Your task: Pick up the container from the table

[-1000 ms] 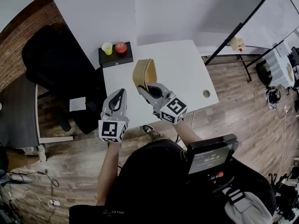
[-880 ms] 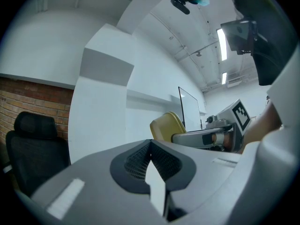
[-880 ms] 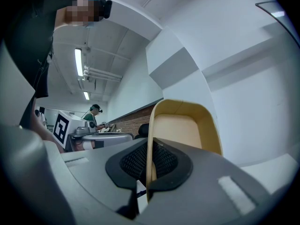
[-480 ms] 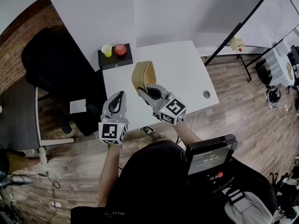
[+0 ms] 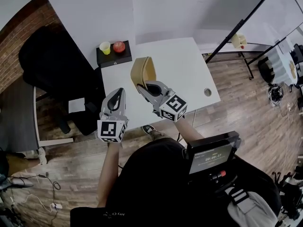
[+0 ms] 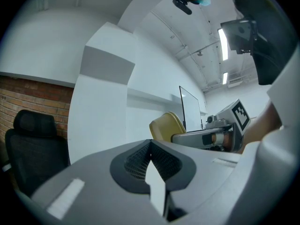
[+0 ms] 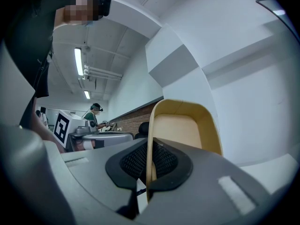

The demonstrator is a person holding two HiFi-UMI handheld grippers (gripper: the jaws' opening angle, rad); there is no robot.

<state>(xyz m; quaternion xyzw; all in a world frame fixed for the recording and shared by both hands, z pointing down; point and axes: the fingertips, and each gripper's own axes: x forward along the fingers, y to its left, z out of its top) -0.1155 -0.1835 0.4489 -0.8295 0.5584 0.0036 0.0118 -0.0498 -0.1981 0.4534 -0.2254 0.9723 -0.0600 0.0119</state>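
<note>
The right claw pinches one wall of the tan container, which is tipped on its side above the white tabletop, its open face turned toward the claw. The left claw is pressed together with nothing in it and hangs beside the right one, over the tabletop's near edge. At the far corner, a black box carries a yellow cup and a red apple.

The left forearm and right forearm reach forward. The left gripper points to 12 o'clock, its jaws together and empty. At its 2 o'clock, the right gripper points toward 10 o'clock (jaws pinched on the container wall).
</note>
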